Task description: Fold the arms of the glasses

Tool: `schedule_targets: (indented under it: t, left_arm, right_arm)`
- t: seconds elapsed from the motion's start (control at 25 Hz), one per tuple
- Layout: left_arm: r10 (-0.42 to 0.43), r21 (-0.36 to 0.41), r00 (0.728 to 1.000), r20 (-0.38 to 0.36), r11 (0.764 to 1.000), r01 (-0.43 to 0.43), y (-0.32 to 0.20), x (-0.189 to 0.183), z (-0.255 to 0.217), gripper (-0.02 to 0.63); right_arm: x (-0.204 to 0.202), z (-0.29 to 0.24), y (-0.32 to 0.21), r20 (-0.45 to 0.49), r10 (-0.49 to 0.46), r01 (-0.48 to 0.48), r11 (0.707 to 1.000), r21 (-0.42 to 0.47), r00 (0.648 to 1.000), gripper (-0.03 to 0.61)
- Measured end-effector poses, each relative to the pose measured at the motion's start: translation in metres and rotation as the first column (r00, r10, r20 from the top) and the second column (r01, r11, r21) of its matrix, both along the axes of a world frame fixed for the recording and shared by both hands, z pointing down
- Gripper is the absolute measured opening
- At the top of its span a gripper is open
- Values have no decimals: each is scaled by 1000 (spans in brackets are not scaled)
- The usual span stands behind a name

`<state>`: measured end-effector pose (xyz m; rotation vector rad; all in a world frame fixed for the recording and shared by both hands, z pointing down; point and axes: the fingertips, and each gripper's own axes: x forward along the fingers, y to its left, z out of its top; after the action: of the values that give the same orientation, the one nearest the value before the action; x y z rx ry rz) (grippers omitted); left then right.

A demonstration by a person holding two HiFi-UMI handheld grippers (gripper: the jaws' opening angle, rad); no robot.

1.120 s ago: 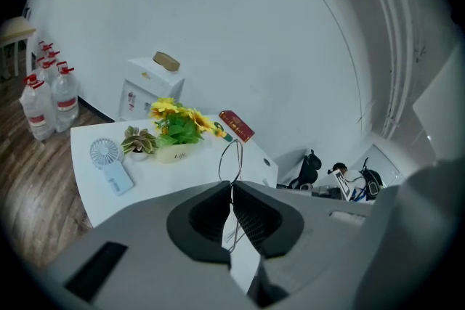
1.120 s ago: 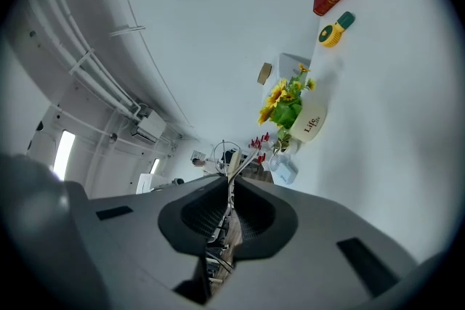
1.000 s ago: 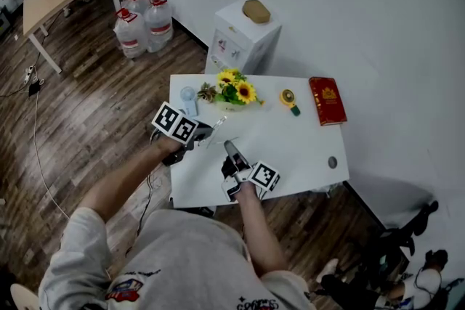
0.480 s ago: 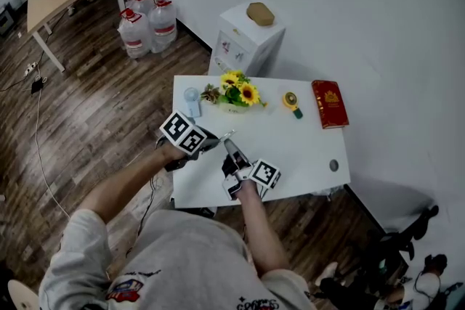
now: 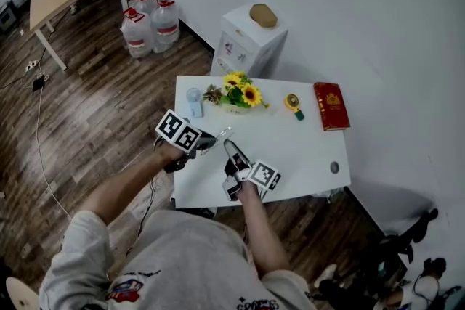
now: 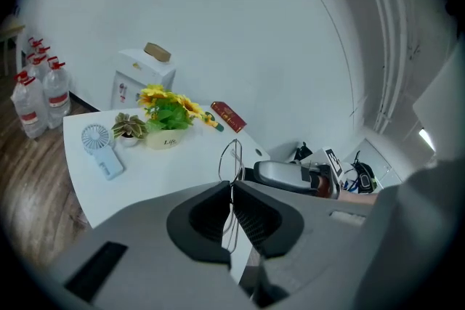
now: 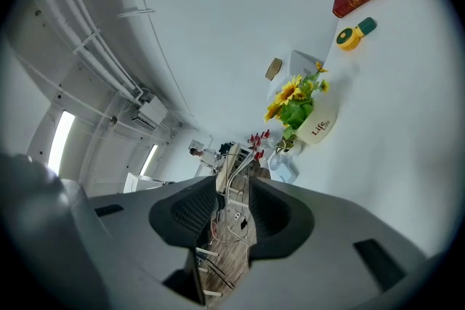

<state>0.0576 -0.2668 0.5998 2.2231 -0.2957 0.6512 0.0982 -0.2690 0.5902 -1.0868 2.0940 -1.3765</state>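
Thin wire-rimmed glasses (image 6: pixel 231 155) hang above the white table (image 5: pixel 290 141), with my left gripper (image 6: pixel 232 184) shut on them. In the head view the glasses (image 5: pixel 222 133) stick out to the right of the left gripper (image 5: pixel 209 140). My right gripper (image 5: pixel 229 148) sits just below and right of them, pointing toward the left one. In the right gripper view its jaws (image 7: pixel 234 185) are opening; a thin wire part of the glasses (image 7: pixel 229 194) runs through the gap and the pads stand off it.
On the table stand a sunflower pot (image 5: pixel 238 92), a small hand fan (image 5: pixel 192 99), a yellow tape measure (image 5: pixel 292 102) and a red book (image 5: pixel 330 105). A white cabinet (image 5: pixel 251 40) stands behind the table, water bottles (image 5: pixel 149 25) to its left.
The right gripper has edged up and closer to the glasses and the left gripper. The left gripper has kept its hold and barely shifted.
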Motion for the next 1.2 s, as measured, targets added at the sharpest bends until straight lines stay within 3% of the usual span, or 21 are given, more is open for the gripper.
schedule_targets:
  t: [0.16,0.24,0.4,0.6,0.72,0.92,1.2]
  left_arm:
    - [-64,6,998,0,998,64,-10,-12,4,15]
    - [-100,18,995,1,995,100,-16,-19,6,15]
    - [-186,20,982,-15,982,186,-26,-36,11,15]
    - [-285,11,958,-42,958,285,-35,-51,12,15]
    - [-315,3,947,-57,949,316,-35,-56,14,15]
    - [-324,16,944,-66,945,326,-40,-58,8,15]
    - [-310,46,947,-89,948,315,-49,-55,-5,15]
  right_arm:
    - [5,3,5,-60,1,0,1000,14,998,130]
    - [18,15,10,-196,29,-31,999,-10,980,102]
    - [41,24,14,-463,67,-63,998,24,884,2]
    - [61,12,11,-672,118,-55,992,114,731,3]
    - [69,-6,7,-721,177,-61,981,185,670,3]
    - [75,-34,2,-746,256,-63,959,276,615,2]
    - [72,-59,4,-738,321,-53,931,362,593,2]
